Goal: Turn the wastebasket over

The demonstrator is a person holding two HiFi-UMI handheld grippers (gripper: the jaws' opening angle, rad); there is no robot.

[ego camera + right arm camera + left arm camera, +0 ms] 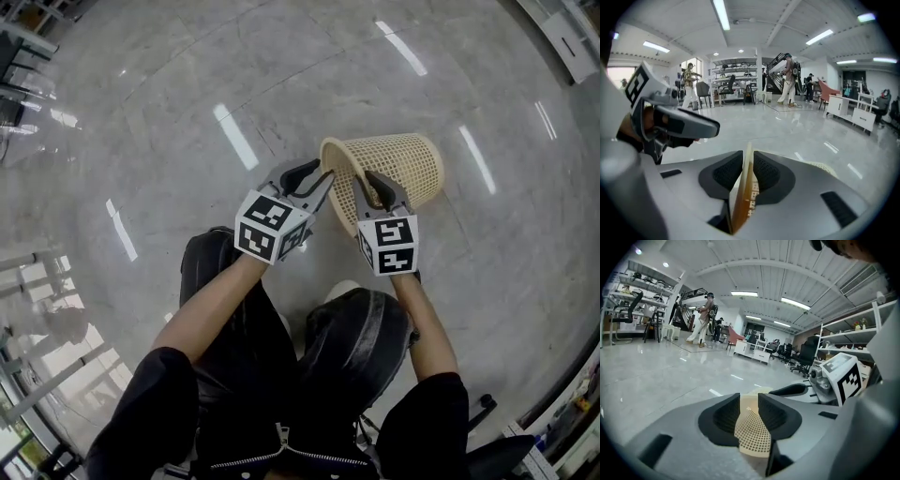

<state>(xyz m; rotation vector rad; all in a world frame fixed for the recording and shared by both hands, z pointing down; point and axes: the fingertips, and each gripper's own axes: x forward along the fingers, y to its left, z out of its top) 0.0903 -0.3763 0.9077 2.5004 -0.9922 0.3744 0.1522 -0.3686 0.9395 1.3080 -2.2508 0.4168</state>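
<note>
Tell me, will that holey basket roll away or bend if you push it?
Probably light: the wastebasket is thin open mesh all round. It may well roll, since it lies on its side on the smooth floor and its wall is round. The rim seems fairly stiff: the right tool pinches it and it shows no buckling.

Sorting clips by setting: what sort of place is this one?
Probably a large open lab or workshop hall: a wide polished floor, storage shelving along the walls, office chairs and strip lights on a high ceiling.
</note>
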